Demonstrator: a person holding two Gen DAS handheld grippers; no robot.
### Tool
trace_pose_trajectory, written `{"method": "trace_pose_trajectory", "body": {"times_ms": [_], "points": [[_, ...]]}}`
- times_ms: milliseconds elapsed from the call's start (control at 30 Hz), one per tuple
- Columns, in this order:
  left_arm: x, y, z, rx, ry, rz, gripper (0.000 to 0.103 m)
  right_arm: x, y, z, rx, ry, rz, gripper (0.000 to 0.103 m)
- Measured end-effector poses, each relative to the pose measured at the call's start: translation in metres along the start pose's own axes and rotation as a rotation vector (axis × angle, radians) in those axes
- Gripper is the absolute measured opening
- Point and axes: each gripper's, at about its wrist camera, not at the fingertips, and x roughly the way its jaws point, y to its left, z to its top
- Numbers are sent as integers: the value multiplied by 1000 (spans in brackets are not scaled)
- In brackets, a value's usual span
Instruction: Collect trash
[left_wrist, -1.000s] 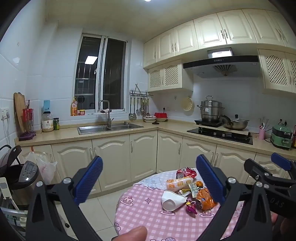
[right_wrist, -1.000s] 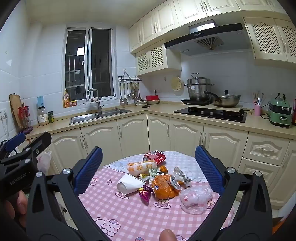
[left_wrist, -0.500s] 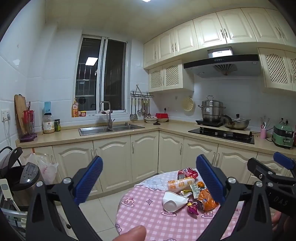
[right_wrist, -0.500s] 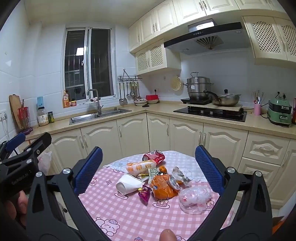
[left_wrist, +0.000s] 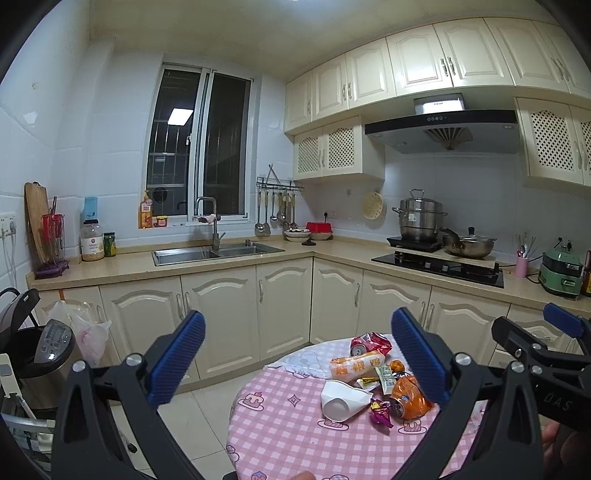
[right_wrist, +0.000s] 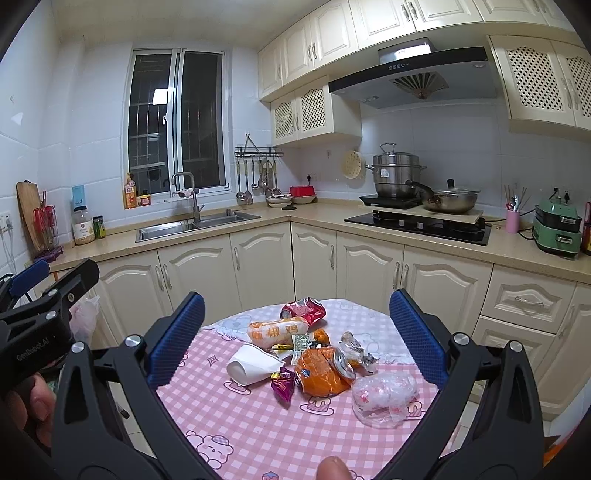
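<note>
Kitchen at night, trash heaped on a round table (right_wrist: 229, 417) under a pink checked cloth. Both hand-held grippers raised above the near edge, well apart from the pile, nothing collected yet.

Right gripper (right_wrist: 295, 339): jaws spread wide, holding nothing, the whole heap framed between its blue pads. Left gripper (left_wrist: 295, 360): likewise fully open and empty, set further left, so that the litter sits toward its right-hand finger rather than on its centre line.

In the heap, seen from the right wrist: a white paper cup (right_wrist: 253, 365) on its side, mouth turned toward the near left, long axis running near-left to far-right; a crushed orange can (right_wrist: 325, 371) beside it, just about touching a small purple wrapper (right_wrist: 282, 384); a clear crumpled plastic bag (right_wrist: 384, 395) nearest the right-hand edge; behind these a long orange snack packet (right_wrist: 279, 330) lying crosswise, and a crushed red can (right_wrist: 304, 310) farthest back (small scraps between them too tangled to name).

Decisive relation, as judged: pile ahead of and below both tools, centred on the right gripper, which looks the nearer and better aligned. Likely next, a forward and downward reach, jaws closing across the short width of cup or can. No bin clearly identifiable in either view.
</note>
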Motion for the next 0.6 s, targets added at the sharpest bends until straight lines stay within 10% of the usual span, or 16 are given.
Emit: {"method": "trace_pose_trajectory", "body": {"times_ms": [600], "points": [[15, -4, -3, 4, 4, -9, 99, 8, -5, -1, -5, 3, -1, 98]]}}
